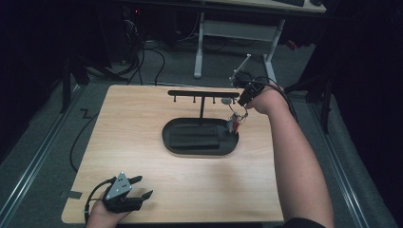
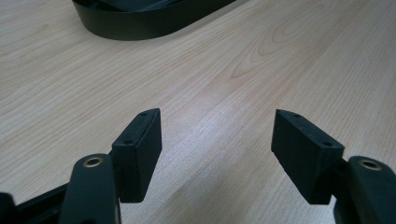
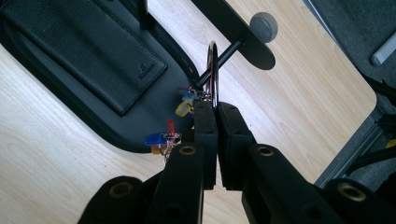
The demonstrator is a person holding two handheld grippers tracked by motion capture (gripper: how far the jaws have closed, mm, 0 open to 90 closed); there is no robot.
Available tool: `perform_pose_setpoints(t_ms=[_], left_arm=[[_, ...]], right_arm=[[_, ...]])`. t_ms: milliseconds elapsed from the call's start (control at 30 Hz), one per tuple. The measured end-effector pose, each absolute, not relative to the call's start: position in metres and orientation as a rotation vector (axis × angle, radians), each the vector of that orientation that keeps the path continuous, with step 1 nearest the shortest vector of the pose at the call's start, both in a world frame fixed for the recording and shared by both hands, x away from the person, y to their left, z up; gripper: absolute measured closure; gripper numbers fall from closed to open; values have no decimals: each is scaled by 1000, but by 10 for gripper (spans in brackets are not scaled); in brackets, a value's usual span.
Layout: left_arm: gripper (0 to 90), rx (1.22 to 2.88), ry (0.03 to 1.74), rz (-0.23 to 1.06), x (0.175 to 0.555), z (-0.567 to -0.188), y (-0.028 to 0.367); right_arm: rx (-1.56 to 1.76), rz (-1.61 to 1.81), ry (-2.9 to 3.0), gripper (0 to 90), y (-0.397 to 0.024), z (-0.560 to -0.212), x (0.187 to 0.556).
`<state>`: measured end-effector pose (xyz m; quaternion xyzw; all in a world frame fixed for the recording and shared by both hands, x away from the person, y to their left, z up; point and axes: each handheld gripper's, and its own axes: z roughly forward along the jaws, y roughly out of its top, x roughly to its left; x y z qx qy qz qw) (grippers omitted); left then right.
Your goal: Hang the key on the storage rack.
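Right gripper pinching key ring at rack peg (keys dangling over tray).

Key ring: lower part hidden between the closed jaws of the right gripper; the grip point itself can't be seen. Coloured tags partly behind the left jaw, too small to count; in the high view just a tiny blur. Tray cut off by the top edge in the left gripper view. Wallet cropped at the top. Rack's pegs too small to make out.
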<state>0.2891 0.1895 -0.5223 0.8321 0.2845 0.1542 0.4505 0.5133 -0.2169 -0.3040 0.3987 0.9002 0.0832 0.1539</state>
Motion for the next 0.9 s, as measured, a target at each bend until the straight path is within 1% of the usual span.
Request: perform_pose_setpoints(t_ms=[300,400,500,600,700,733,833,900], left_arm=[[342,2059,704,380,289,-523,190],[342,2062,702,381,289,-523,189],[342,2062,701,379,289,-522,190],[343,2056,702,383,289,-522,190],[342,2061,702,379,289,-522,190],[342,2066,698,380,289,-522,189],[342,2068,693,384,288,-522,187],[342,2071,689,387,288,-522,187]], right_arm=[[1129,243,2573,873,-219,-310,521],[1130,225,2566,858,-217,-312,522],[1128,222,2538,773,-217,-311,522],[1134,238,2531,750,-217,-309,519],[1116,227,2513,698,-216,-308,515],[1118,232,2510,671,-216,-308,513],[1097,254,2496,530,-214,-310,507],[1114,279,2489,462,-214,-311,503]])
